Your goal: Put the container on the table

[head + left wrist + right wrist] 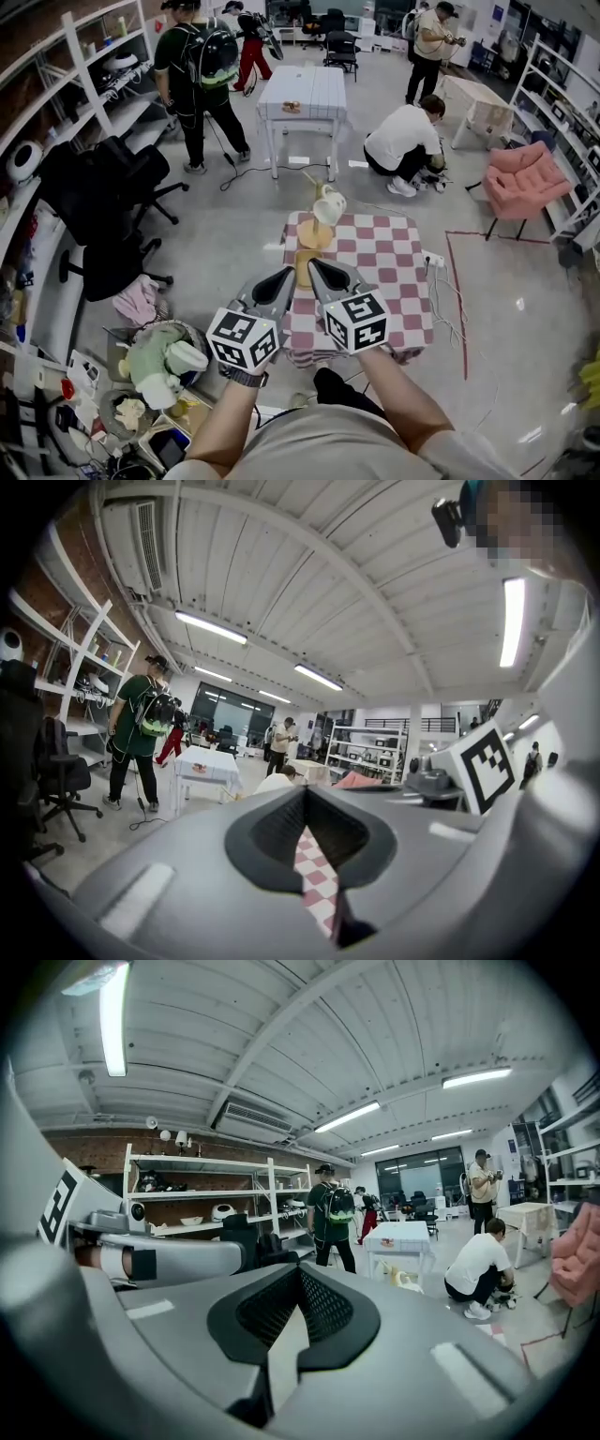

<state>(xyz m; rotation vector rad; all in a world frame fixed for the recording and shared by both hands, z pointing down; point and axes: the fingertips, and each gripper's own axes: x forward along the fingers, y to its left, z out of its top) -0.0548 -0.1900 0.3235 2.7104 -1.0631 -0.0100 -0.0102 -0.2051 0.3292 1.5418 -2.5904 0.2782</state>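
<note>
Two grippers [284,277] [319,270], one checked table [386,274], four bystanders [202,70] [251,45] [403,139] [429,42].

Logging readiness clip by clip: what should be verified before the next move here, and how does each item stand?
1. Left gripper empty: ok. Its jaws are together, with only checkered cloth seen past them.
2. Right gripper empty: ok. Its jaws are together and hold nothing.
3. Checkered table below both grippers: ok.
4. Free room on the table: ok. Its right part shows only cloth.
5. Cream container upright: not ok. It looks tilted at the table's far left corner.
6. Orange things beside it identified: cannot tell, as the grippers partly cover them.
</note>
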